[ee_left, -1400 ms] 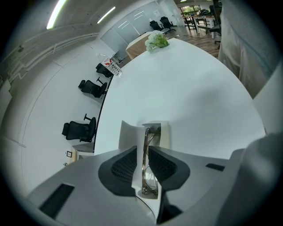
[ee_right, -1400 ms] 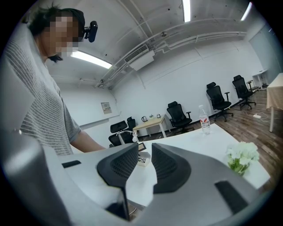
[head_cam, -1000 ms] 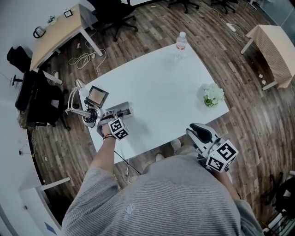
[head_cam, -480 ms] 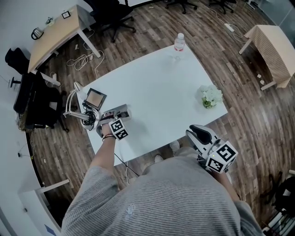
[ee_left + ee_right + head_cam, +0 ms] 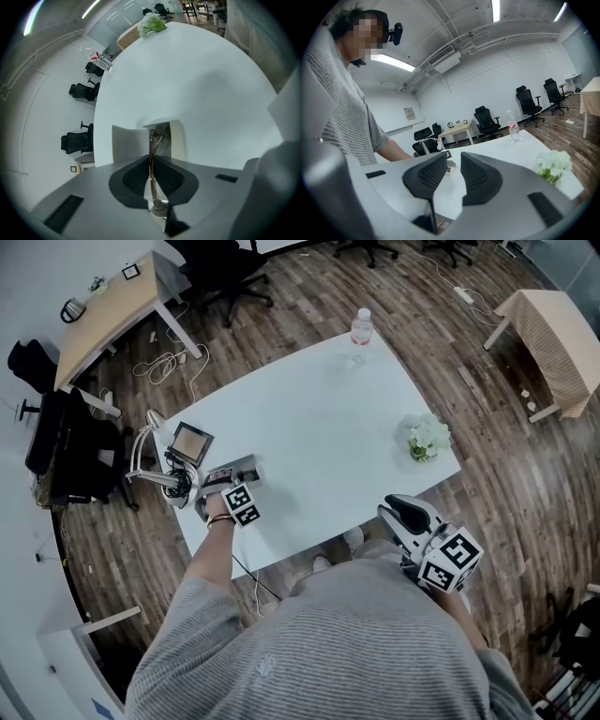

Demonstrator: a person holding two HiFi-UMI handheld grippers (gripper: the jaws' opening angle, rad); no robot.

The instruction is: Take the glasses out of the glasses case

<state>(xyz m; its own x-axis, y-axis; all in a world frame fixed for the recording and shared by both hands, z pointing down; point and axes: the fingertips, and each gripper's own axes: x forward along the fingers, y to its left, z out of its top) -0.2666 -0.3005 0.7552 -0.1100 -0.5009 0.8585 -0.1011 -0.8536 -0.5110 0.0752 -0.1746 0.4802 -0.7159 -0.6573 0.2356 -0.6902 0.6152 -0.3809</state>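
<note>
In the left gripper view a white glasses case [image 5: 127, 143] stands open on the white table [image 5: 197, 84]. A thin metal part of the glasses [image 5: 152, 140] rises out of it, pinched between the dark pads of my left gripper [image 5: 151, 164], which is shut on it. The head view shows that gripper [image 5: 249, 466] near the table's left front corner, covering the case. My right gripper [image 5: 405, 505] hangs off the table's front edge, close to the person's body. Its jaws [image 5: 453, 159] stand open with nothing between them.
A water bottle [image 5: 360, 329] stands at the table's far edge and a bunch of white flowers [image 5: 427, 437] at the right edge. A small screen [image 5: 190, 442] on a lamp arm sits left of the table. Office chairs, a wooden desk [image 5: 103, 296] and floor cables surround it.
</note>
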